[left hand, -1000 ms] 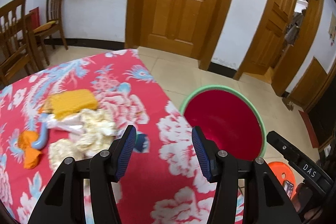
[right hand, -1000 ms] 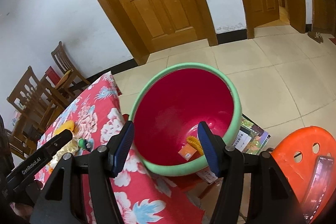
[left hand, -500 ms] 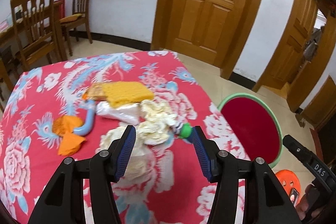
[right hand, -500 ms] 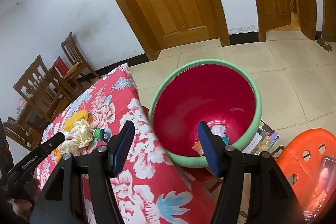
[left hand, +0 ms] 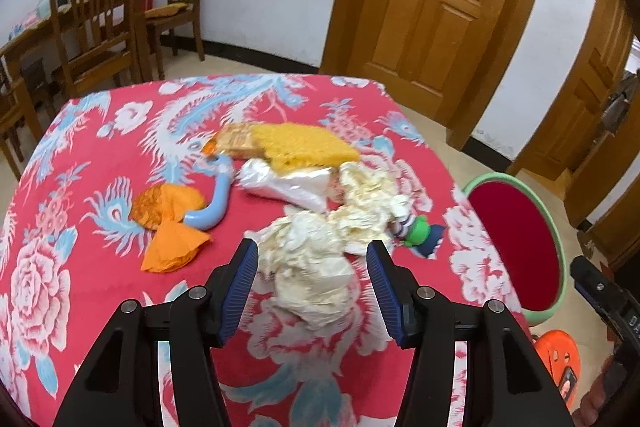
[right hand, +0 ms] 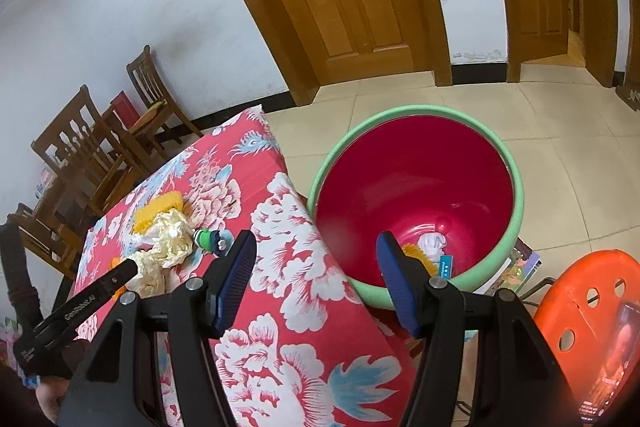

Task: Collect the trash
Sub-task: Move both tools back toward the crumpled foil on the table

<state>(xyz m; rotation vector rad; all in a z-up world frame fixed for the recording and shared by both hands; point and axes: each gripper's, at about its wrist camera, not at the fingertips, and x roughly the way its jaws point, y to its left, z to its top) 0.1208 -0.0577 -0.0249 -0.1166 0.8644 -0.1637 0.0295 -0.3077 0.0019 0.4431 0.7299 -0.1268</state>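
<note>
Item one, my left gripper (left hand: 312,259): fingers spread wide and empty, now squared over the crumpled cream-white paper wad (left hand: 316,267) at the near end of the litter pile; a second ago it faced mostly bare cloth and the bin, so it has swung back onto the table and lined up on a fresh piece. Item two, my right gripper (right hand: 316,267): fingers likewise released, holding nothing, hanging across the table edge and the near rim of the round red plastic bin with a pale green rim (right hand: 516,203), which stands on the floor just beside the table. Item three, bin contents: a white crumpled scrap (right hand: 432,245), a yellow-orange piece and a small blue label lie at the bottom; the white scrap did not show a second ago, which I read as a drop just completed. Item four, trash left on the red floral tablecloth (left hand: 80,267): the cream wad, a second crumpled cream sheet (left hand: 372,195), a clear plastic bag (left hand: 288,183), a yellow ridged sponge-like slab (left hand: 304,145), two orange peel-like pieces (left hand: 168,223), a curved pale blue tube (left hand: 216,203), and a small green-capped item (left hand: 418,231) near the bin-side edge. Judgement: collection is partly done, and the cream wad looks the next pick, soft enough to compress under the pads.
</note>
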